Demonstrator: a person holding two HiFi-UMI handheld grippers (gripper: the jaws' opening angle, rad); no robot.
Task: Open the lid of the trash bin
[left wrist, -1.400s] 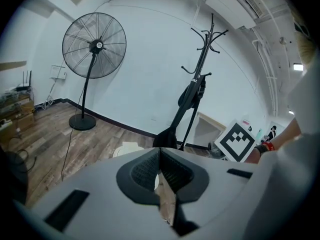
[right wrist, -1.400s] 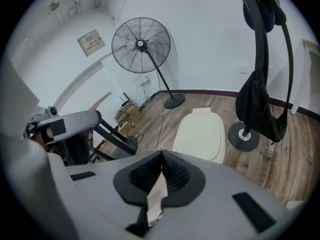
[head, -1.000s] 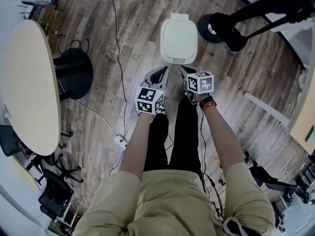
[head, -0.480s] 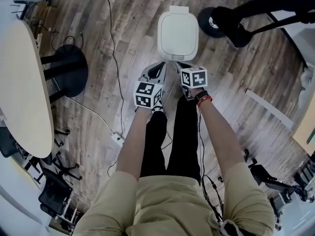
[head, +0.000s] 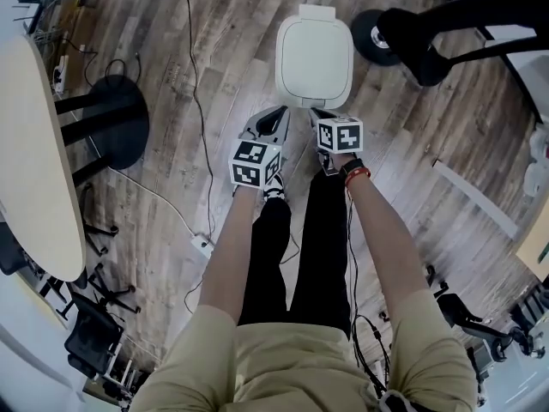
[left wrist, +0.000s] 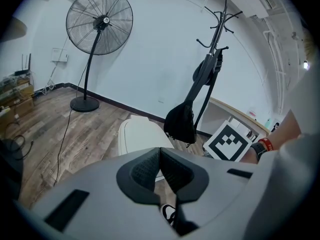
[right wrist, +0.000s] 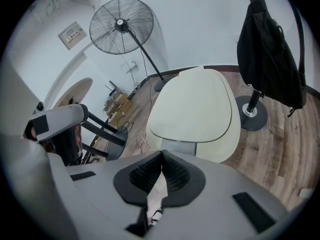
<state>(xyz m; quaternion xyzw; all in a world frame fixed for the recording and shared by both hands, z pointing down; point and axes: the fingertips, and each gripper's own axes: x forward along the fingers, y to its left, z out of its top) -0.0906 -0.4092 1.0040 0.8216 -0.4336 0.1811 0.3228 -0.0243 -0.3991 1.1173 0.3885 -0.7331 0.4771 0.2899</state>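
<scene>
The trash bin (head: 312, 101) stands at the upper centre of the head view, its lid (head: 314, 54) shut flat. The left gripper (head: 274, 123) and right gripper (head: 322, 120) hover just below it, both pressed together and empty. Opening is not yet begun.

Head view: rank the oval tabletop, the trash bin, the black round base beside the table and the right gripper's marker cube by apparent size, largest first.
1. oval tabletop, even cut off by the frame.
2. trash bin and black round base: too alike to rank.
3. marker cube, smallest despite being nearest the camera.
</scene>
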